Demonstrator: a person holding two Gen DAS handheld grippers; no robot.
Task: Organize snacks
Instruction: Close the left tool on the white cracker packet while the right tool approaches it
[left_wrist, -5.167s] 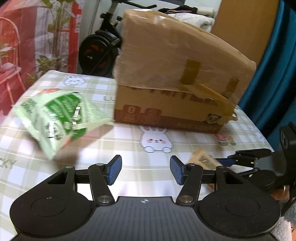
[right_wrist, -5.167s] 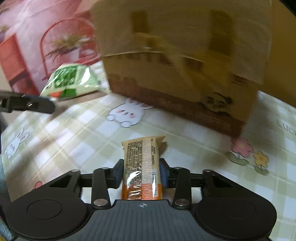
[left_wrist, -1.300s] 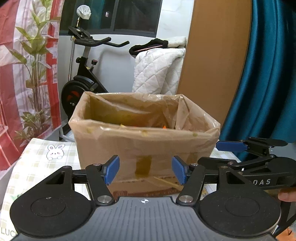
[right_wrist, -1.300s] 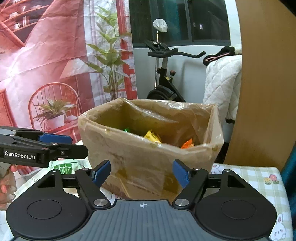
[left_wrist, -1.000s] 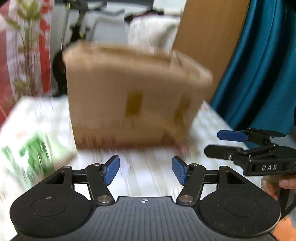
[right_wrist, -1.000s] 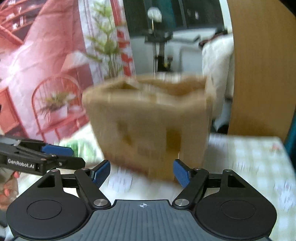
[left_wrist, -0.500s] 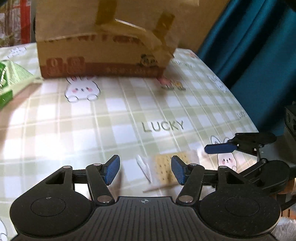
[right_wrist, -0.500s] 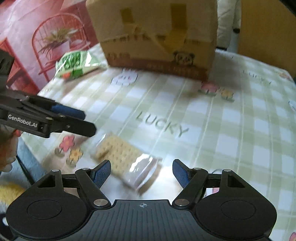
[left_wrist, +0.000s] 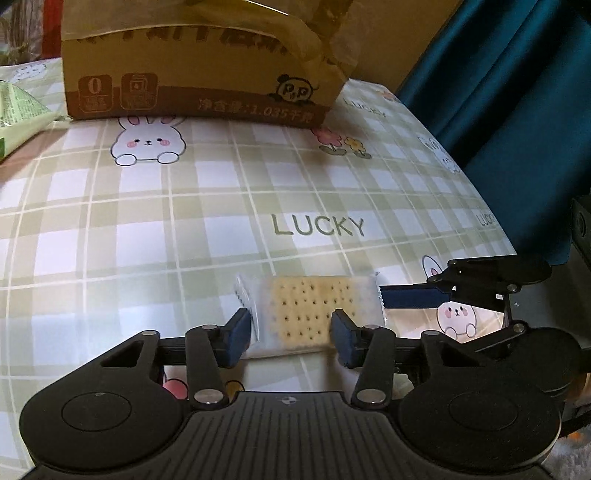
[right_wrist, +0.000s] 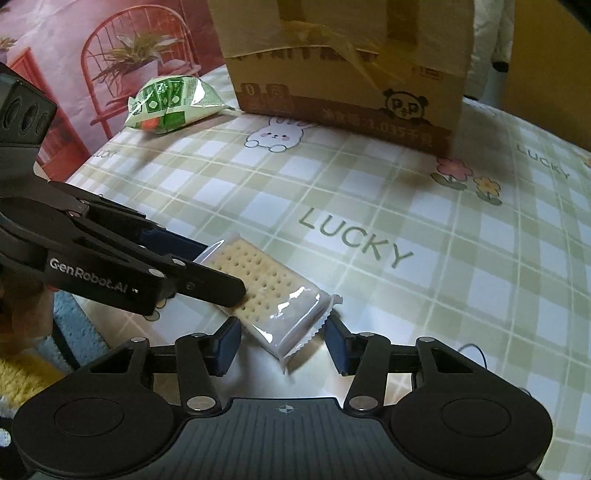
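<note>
**Tongs converge on cracker pack**

Checked cloth covers the table (right_wrist: 480, 258). Green snack bag (right_wrist: 170, 101) lies far-left beside the cardboard box (right_wrist: 343, 74). At the near edge, left tongs (left_wrist: 291, 334) and right tongs (right_wrist: 282, 341), both closing, straddle the cracker pack (right_wrist: 266, 291) without yet clamping it.

The counter (left_wrist: 207, 206) carries a pale green-and-white checked cloth printed with rabbits, flowers and the word LUCKY. A dark teal curtain (left_wrist: 517, 92) hangs along one side. A wood-toned panel (right_wrist: 546, 55) stands behind the far edge. A red-and-pink printed backdrop (right_wrist: 74, 48) showing a chair and potted plant covers the opposite side.
</note>
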